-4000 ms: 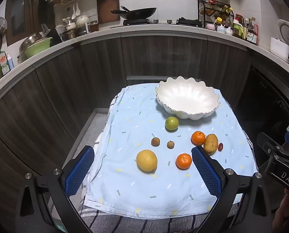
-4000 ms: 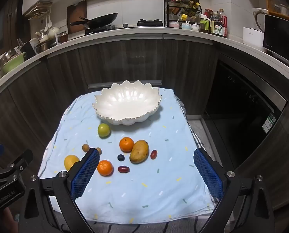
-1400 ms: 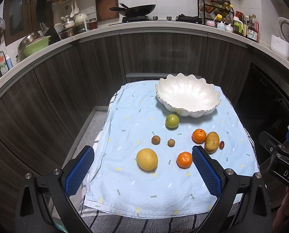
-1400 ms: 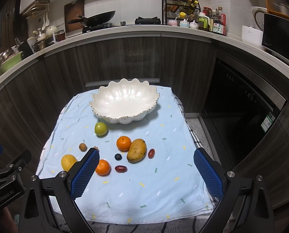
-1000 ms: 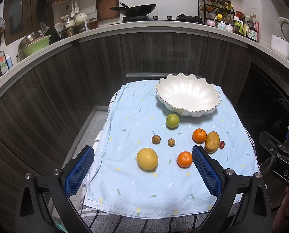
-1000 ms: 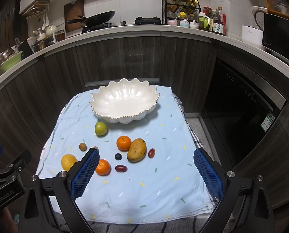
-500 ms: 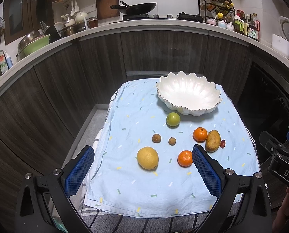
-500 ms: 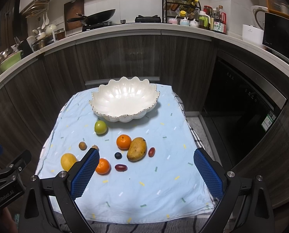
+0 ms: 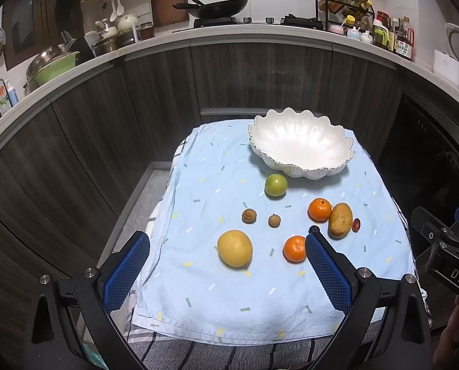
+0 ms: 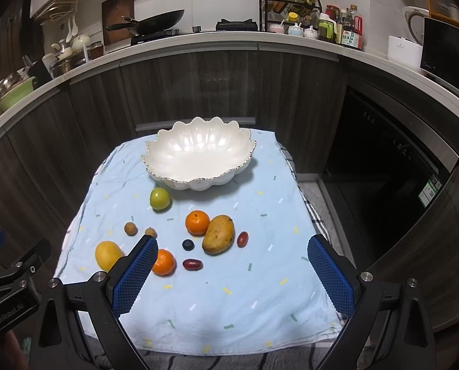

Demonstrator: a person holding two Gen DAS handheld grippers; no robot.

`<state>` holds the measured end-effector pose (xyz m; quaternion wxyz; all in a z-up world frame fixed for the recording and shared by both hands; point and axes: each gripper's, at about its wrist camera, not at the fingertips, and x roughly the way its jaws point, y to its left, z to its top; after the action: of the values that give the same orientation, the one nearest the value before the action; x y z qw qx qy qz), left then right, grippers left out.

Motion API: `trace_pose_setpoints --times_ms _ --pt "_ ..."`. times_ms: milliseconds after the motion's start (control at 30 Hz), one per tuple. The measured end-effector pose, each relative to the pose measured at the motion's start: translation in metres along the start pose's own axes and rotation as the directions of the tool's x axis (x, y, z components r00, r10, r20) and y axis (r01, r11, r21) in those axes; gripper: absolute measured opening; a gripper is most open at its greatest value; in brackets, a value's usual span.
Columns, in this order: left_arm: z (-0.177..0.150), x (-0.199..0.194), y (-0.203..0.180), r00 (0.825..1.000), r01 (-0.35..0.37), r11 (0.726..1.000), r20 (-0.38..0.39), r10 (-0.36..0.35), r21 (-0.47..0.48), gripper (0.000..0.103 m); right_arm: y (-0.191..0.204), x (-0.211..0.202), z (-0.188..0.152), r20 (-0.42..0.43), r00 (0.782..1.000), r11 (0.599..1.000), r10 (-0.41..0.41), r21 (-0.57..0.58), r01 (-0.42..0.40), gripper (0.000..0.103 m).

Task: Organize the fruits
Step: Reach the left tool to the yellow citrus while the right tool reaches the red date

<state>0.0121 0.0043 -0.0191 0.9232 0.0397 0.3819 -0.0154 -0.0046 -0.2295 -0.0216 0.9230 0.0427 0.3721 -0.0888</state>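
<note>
We are holding both the left tool (image 9: 226, 265) and the right tool (image 10: 229, 265) released and empty above the near edge of the tabletop's blue cloth (image 10: 229, 308), so by our reckoning the sorting is not yet starting. The white bowl (image 10: 198, 182) is sitting empty at the far end, with every fruit lying on the cloth on the near side of it. Next we are likely lowering one tool onto a fruit near the bowl, perhaps the mango (image 10: 218, 233), which is touching an orange (image 10: 197, 222).

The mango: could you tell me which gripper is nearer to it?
Right. The mango lies ahead between the right gripper's open fingers; the left gripper is off to its left, nearer the lemon.
</note>
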Motion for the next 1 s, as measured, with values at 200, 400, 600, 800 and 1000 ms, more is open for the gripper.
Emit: trace_pose_setpoints --times_ms 200,400,600,800,1000 --pt "0.001 0.002 0.000 1.000 -0.001 1.000 -0.004 0.001 0.005 0.103 0.000 0.003 0.003 0.002 1.000 1.000 -0.001 -0.004 0.001 0.099" --pt "0.003 0.008 -0.001 1.000 -0.004 1.000 -0.010 0.005 0.013 0.102 0.001 0.008 0.006 -0.003 1.000 1.000 0.006 -0.014 -0.006 0.099" --pt "0.008 0.019 -0.002 1.000 -0.001 1.000 -0.024 0.002 0.026 0.099 0.007 0.020 0.010 -0.016 1.000 0.999 0.020 -0.035 -0.021 0.099" --pt "0.008 0.034 -0.002 0.999 -0.006 1.000 -0.045 0.007 0.026 0.098 0.016 0.037 0.009 -0.026 0.999 0.997 0.036 -0.064 -0.038 0.099" --pt "0.006 0.051 0.000 0.998 -0.017 1.000 -0.056 0.019 0.026 0.098 0.022 0.053 0.006 -0.033 0.999 0.995 0.036 -0.086 -0.039 0.099"
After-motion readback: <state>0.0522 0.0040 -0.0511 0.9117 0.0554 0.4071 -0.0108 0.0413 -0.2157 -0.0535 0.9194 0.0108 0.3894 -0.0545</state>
